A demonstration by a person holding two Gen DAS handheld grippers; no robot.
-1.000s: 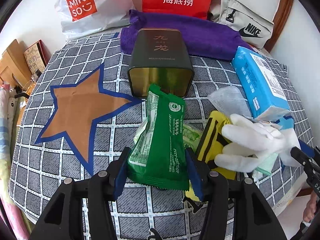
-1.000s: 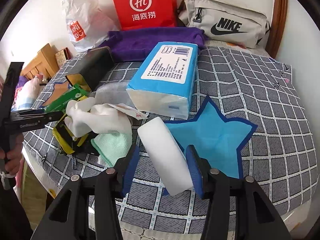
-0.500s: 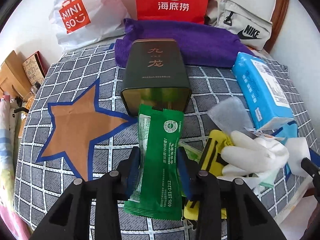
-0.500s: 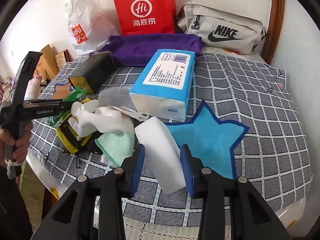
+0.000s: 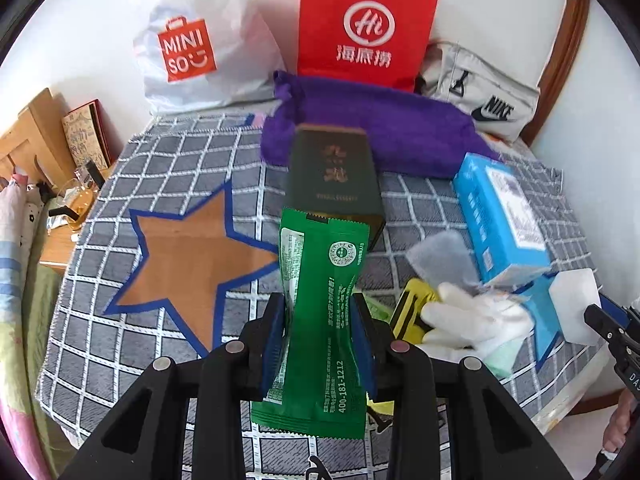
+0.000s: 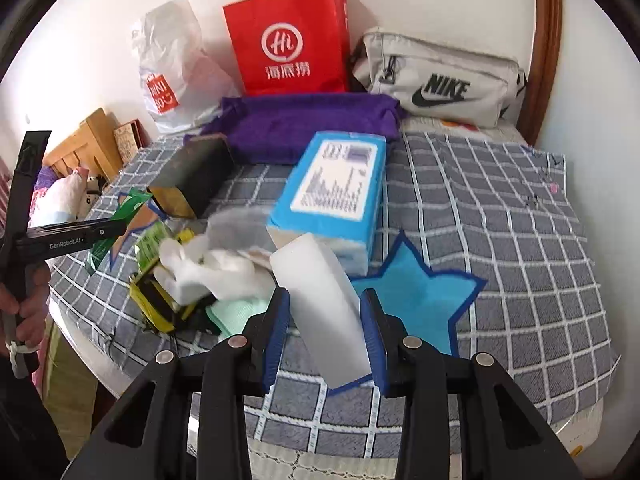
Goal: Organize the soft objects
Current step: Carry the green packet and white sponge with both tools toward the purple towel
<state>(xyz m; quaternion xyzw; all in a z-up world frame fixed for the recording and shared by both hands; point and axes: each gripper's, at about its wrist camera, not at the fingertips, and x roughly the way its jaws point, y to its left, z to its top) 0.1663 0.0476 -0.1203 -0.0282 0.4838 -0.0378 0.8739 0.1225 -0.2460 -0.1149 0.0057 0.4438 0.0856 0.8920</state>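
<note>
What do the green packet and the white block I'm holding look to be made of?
Green packet: glossy printed plastic film, judging by the sheen, crimped top edge and the way it pinches in at the left tool. White block in the right tool: matte, uniform white, likely foam or sponge; texture is too blurred to confirm.
</note>
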